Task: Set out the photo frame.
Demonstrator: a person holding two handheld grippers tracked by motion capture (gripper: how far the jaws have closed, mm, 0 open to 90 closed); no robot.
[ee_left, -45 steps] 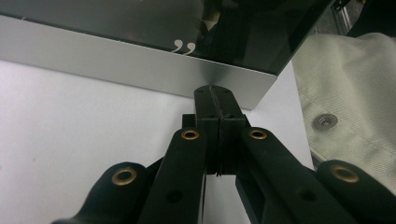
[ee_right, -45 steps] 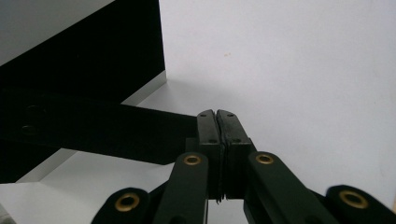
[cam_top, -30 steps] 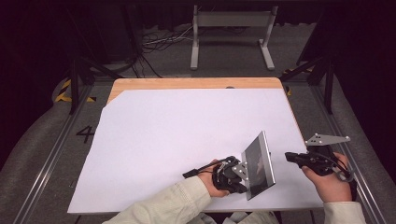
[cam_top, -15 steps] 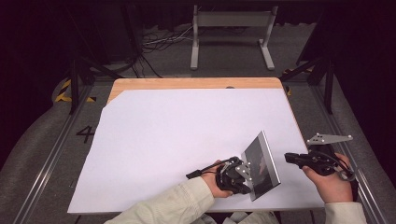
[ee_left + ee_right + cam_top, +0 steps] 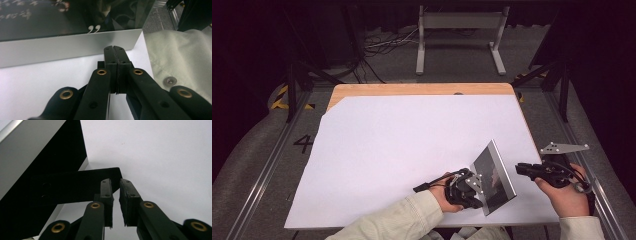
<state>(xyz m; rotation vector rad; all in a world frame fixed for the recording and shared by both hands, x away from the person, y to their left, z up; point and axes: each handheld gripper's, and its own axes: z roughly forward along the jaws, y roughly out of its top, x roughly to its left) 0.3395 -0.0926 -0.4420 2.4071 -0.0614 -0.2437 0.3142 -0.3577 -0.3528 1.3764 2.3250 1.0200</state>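
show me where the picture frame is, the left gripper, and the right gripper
Frame (image 5: 495,176), high view, on its dark glass front.
Left gripper (image 5: 115,47), left gripper view, at the closed jaw tips.
Right gripper (image 5: 115,181), right gripper view, in the gap between the parted jaw tips.

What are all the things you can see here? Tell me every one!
picture frame: one, silver rim with dark glass, tilted on the near right of the table
frame's stand: one, black, sticking out behind the frame
paper sheet: one, white, covering most of the table
table: one, light wood, bare strip at the far edge
metal stand: one, grey, on the floor beyond the table
cables: several, dark and light, on the floor at the back
left gripper: one, black, shut, tips at the frame's lower rim
right gripper: one, black, jaws just been opening, nothing between them
sleeve: cream, on the left arm
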